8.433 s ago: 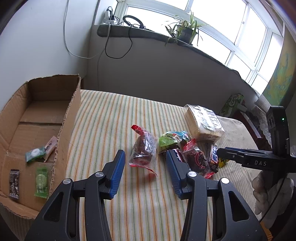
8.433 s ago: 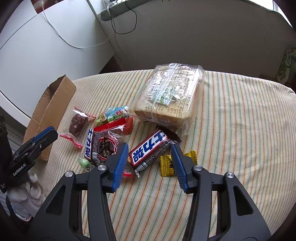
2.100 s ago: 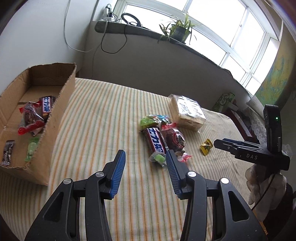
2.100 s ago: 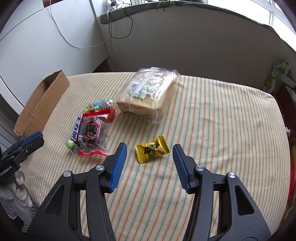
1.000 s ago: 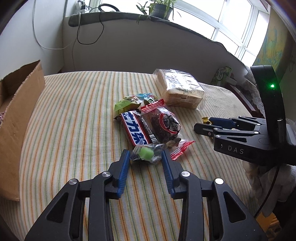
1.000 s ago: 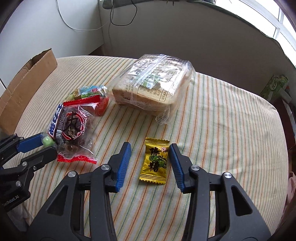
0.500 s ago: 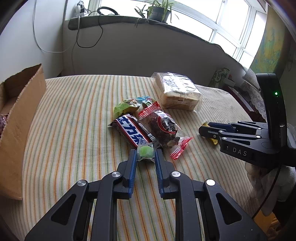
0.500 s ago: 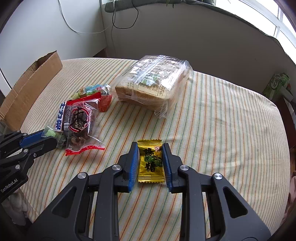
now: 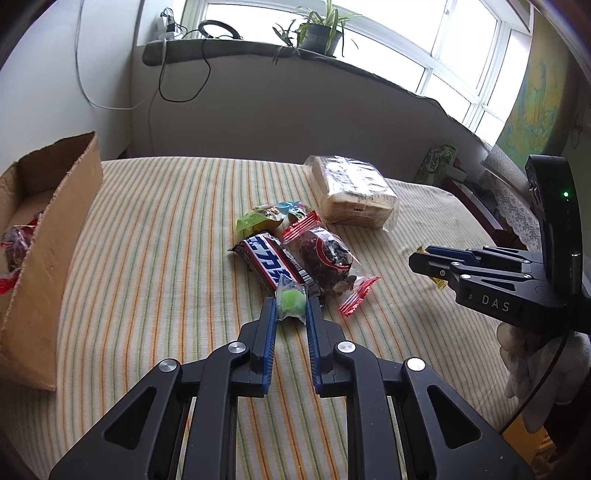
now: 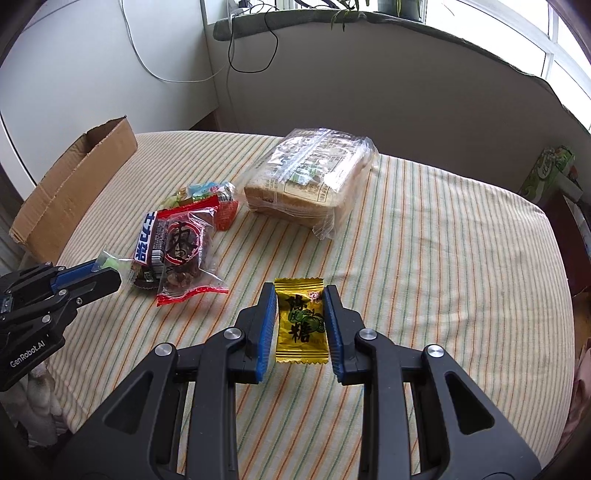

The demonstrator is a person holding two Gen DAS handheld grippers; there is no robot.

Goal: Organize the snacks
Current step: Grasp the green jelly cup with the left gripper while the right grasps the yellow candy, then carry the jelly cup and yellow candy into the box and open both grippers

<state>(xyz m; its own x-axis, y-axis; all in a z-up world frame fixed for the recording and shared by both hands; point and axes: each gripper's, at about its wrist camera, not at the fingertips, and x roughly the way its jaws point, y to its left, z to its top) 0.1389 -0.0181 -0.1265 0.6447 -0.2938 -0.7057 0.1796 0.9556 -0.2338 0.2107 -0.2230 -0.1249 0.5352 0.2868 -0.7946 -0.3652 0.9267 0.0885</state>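
My left gripper (image 9: 290, 314) is shut on a small green candy in clear wrap (image 9: 291, 300) and holds it just above the striped tablecloth (image 9: 155, 266). My right gripper (image 10: 301, 295) is shut on a yellow candy packet (image 10: 301, 325) and holds it above the cloth. On the table lie a blue-and-white chocolate bar (image 9: 269, 260), a red-edged bag of dark snack (image 9: 327, 258), a green and blue packet (image 9: 269, 216) and a bagged bread loaf (image 9: 351, 194). The cardboard box (image 9: 48, 236) stands at the left with snacks inside.
The table's right edge drops off near a green box (image 10: 550, 173). A wall with cables and a windowsill with a potted plant (image 9: 317, 33) lie behind the table. My right gripper also shows in the left wrist view (image 9: 417, 260), and my left in the right wrist view (image 10: 114, 278).
Both grippers have lifted their candies slightly off the cloth and drawn back. Earlier both closed from open onto the green candy and the yellow packet.
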